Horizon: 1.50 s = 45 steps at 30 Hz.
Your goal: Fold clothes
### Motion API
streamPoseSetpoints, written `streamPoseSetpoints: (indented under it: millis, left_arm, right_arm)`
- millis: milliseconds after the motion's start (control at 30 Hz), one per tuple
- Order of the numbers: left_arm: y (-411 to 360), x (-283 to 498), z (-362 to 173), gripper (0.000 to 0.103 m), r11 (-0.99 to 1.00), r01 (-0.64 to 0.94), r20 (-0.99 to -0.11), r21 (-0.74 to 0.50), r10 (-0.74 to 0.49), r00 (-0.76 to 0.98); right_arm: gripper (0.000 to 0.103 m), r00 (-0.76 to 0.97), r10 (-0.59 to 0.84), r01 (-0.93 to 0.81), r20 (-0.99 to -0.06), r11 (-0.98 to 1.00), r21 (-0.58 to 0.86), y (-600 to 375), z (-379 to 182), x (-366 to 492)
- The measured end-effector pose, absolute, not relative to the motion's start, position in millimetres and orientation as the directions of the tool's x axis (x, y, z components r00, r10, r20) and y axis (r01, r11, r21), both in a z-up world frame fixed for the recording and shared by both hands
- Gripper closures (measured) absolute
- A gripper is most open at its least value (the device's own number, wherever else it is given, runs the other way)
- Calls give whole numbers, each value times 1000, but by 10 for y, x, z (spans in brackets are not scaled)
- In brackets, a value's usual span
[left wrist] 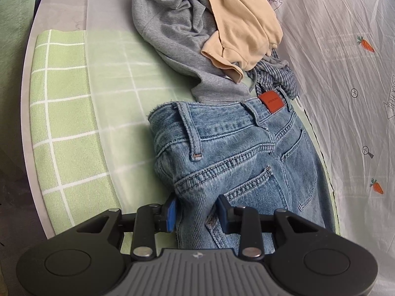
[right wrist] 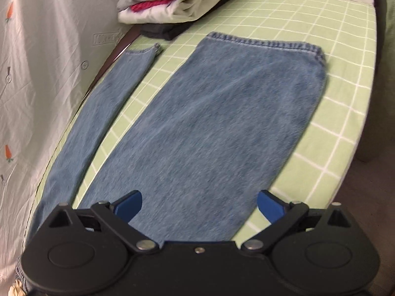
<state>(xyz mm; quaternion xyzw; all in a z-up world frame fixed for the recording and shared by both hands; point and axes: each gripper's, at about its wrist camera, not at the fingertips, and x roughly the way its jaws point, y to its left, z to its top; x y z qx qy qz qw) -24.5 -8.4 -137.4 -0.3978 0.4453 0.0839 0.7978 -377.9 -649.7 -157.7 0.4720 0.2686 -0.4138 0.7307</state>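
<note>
left wrist: left gripper (left wrist: 197, 215) clenched on jeans (left wrist: 237, 153) — right gripper (right wrist: 199, 206) released (above a leg).

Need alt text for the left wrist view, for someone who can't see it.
The left gripper has its jaws closed on a fold of blue jeans lying on a green checked sheet. Beyond the waistband sits an unfolded pile: grey sweatshirt, beige garment, blue plaid shirt.

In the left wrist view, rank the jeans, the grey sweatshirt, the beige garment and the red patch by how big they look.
1. jeans, though nearest the camera
2. grey sweatshirt
3. beige garment, partly cut off by the frame
4. red patch, plainly smallest
</note>
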Motion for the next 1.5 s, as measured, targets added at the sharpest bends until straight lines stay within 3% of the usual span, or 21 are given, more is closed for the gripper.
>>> streamPoseSetpoints:
  millis: [400, 767, 1167, 1367, 1500]
  left_arm:
    - [-164, -313, -1379, 67, 601, -558, -772, -572, -165, 614]
    - [-178, -303, -1373, 68, 603, -565, -779, -564, -161, 606]
    - [-88, -334, -1431, 67, 558, -547, -746, -624, -216, 630]
    - [-36, -335, -1459, 66, 526, -544, -729, -653, -244, 639]
    - [-21, -329, -1468, 66, 523, -540, -726, -659, -255, 639]
  right_arm:
    - [0, 603, -407, 754, -687, 8, 657, -7121, -1693, -4381]
    - [0, 641, -349, 737, -684, 30, 676, -7030, -1709, -4229]
    - [0, 833, -223, 473, -506, -186, 861, -6762, -2030, -4110]
    - [0, 874, -103, 453, -475, -181, 873, -6640, -2079, -3791]
    - [0, 860, -45, 504, -508, -79, 860, -6526, -1989, -3563]
